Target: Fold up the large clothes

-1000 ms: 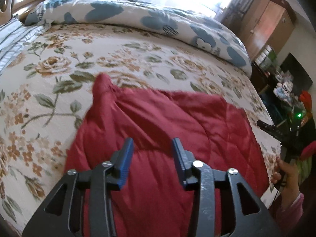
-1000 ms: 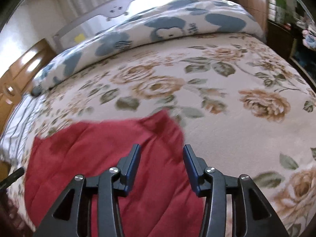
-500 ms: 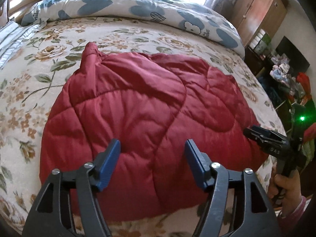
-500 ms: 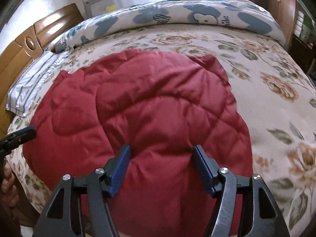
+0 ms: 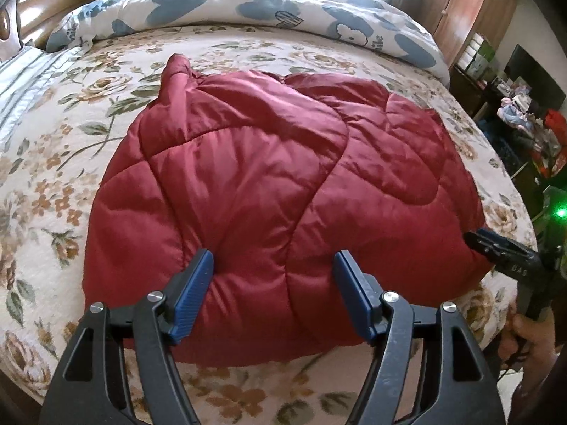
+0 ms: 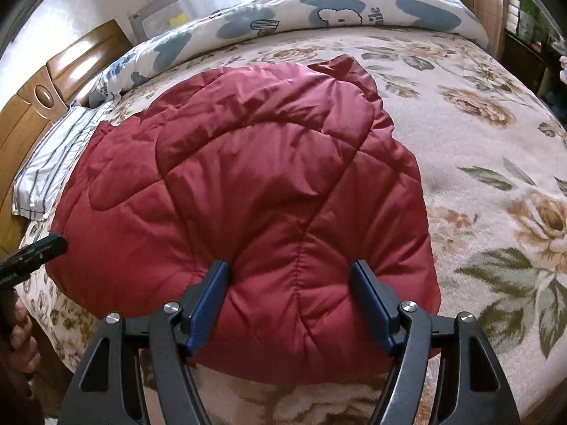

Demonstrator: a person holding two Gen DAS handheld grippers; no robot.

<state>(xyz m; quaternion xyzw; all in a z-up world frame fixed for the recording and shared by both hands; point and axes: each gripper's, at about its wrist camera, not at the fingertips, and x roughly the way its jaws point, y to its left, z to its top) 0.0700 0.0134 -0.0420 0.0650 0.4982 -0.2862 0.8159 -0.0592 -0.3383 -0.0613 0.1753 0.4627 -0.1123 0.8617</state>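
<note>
Near the front edge of the floral bedspread, lying well short of the blue-patterned duvet at its far side: the red quilted jacket, bunched into a rounded, puffy bundle, with one peaked corner sticking up at the far left in the left wrist view. Same bundle in the right wrist view, with a crumpled flap at its far right. Poised over the jacket's near hem at the bedspread's front: the left gripper, jaws spread wide, just been opening, pads not pressing on the padded cloth seen between them. Alongside, further along the same front edge: the right gripper, likewise wide apart and just been opening, gripping nothing. Judged a pause between folds, both tools free of the cloth. Plenty to go wrong from here. Springing open of the fold, likely from lofty filling and a slick shell with nothing pinning it down. Sliding of the whole bundle off the bedspread's front edge, if tugged that way while so close to it. Catching only the top layer on the next pinch, given the thickness at the hem, and so dragging the stack askew. Snagging the bedspread together with the jacket, if dipped too deep.
</note>
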